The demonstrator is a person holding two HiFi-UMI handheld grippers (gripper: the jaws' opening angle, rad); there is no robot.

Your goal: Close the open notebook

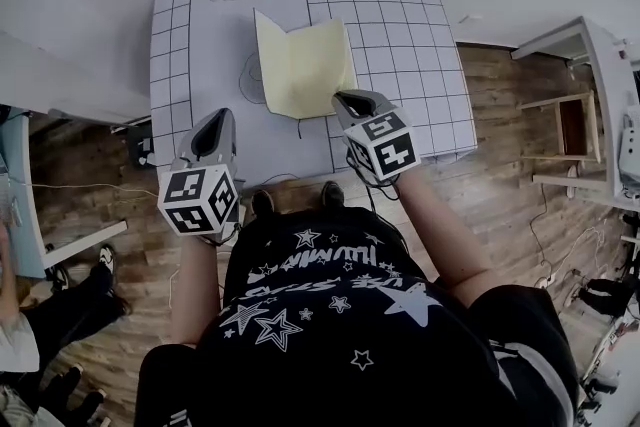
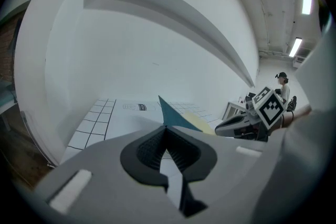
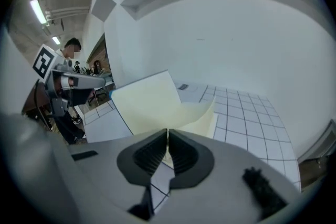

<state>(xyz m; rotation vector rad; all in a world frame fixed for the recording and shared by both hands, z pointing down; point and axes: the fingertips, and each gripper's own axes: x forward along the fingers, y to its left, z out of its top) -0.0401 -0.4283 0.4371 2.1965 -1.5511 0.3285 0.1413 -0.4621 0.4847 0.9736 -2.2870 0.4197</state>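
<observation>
On the desk (image 1: 200,130), the notebook (image 1: 300,65) lies open near the middle of the gridded white mat (image 1: 400,15), cream pages up, its left leaf standing steeply and its right leaf curling upward. At its near right corner, the right gripper (image 1: 343,97) has its fingers (image 3: 152,152) pressed together on the edge of the right leaf. To the left and apart from the notebook, the left gripper (image 1: 220,118) sits over the desk's near edge, fingers (image 2: 181,152) together and holding nothing.
</observation>
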